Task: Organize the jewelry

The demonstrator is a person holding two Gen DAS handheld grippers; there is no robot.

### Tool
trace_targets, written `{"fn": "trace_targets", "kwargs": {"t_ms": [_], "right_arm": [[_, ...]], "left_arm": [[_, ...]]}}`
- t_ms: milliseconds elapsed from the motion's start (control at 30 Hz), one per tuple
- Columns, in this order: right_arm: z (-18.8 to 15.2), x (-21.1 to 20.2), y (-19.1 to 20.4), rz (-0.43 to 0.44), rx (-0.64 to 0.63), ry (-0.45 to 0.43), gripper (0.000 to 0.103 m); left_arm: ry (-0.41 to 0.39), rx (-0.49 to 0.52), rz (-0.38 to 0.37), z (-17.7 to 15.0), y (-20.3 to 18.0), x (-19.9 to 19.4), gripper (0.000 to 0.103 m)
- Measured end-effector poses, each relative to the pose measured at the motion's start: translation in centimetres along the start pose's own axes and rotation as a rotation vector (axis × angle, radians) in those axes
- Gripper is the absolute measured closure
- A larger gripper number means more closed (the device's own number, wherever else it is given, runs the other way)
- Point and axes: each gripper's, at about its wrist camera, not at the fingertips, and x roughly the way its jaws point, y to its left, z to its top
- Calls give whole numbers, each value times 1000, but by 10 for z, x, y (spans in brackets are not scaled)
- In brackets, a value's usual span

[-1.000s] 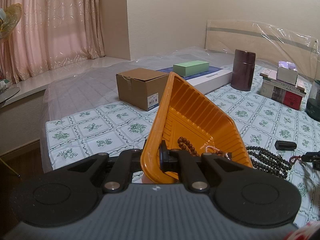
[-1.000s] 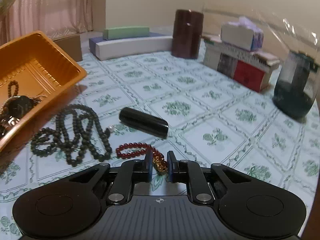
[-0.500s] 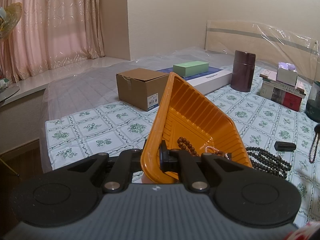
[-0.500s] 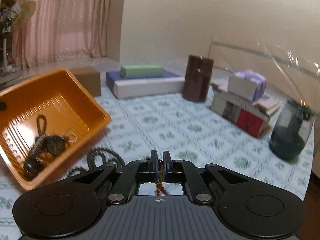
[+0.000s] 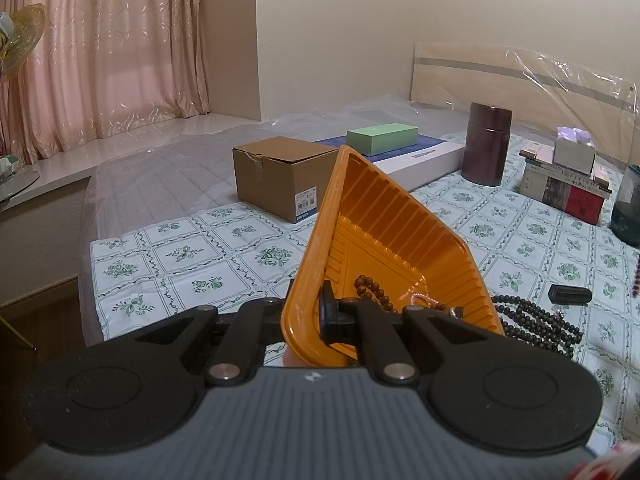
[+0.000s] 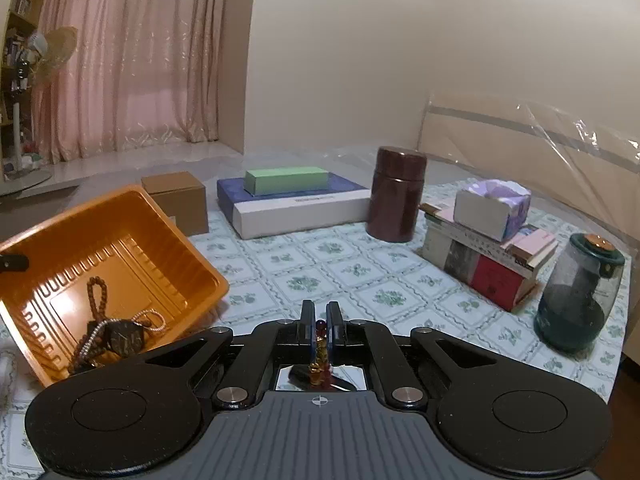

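My left gripper (image 5: 320, 314) is shut on the near rim of the orange tray (image 5: 384, 240) and holds it tilted up. Brown beads (image 5: 372, 290) and a thin pink chain (image 5: 424, 300) lie in the tray. The tray also shows in the right wrist view (image 6: 132, 264), with a bead string and a watch (image 6: 120, 336) inside. My right gripper (image 6: 319, 330) is shut on the red bead bracelet (image 6: 320, 354) with a gold charm, lifted above the cloth to the right of the tray. A long dark bead necklace (image 5: 536, 320) lies on the cloth beside the tray.
On the floral cloth (image 6: 360, 272): a small black case (image 5: 570, 293), a cardboard box (image 5: 284, 178), a green box on a flat white-and-blue box (image 6: 288, 200), a dark brown canister (image 6: 396, 194), stacked books with a tissue box (image 6: 488, 240), a dark glass jar (image 6: 576, 300).
My right gripper has lifted the red bracelet off the cloth and risen well above it. The left gripper and tray have stayed still.
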Motion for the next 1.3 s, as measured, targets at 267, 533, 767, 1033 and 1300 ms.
{"fn": "trace_targets", "kwargs": {"t_ms": [267, 533, 767, 1033, 1300], "right_arm": [[17, 11, 34, 115, -3, -17, 98], [32, 37, 93, 309, -3, -2, 98], [34, 62, 145, 445, -29, 44, 98], [23, 82, 162, 491, 7, 107, 98], [17, 70, 112, 382, 117, 78, 83]], "left_arm": [[1, -7, -1, 0, -1, 0, 96], [-1, -16, -4, -2, 1, 2, 96], [-2, -24, -5, -3, 2, 2, 96], [-1, -26, -6, -3, 3, 2, 96], [-2, -25, -5, -3, 3, 2, 96]]}}
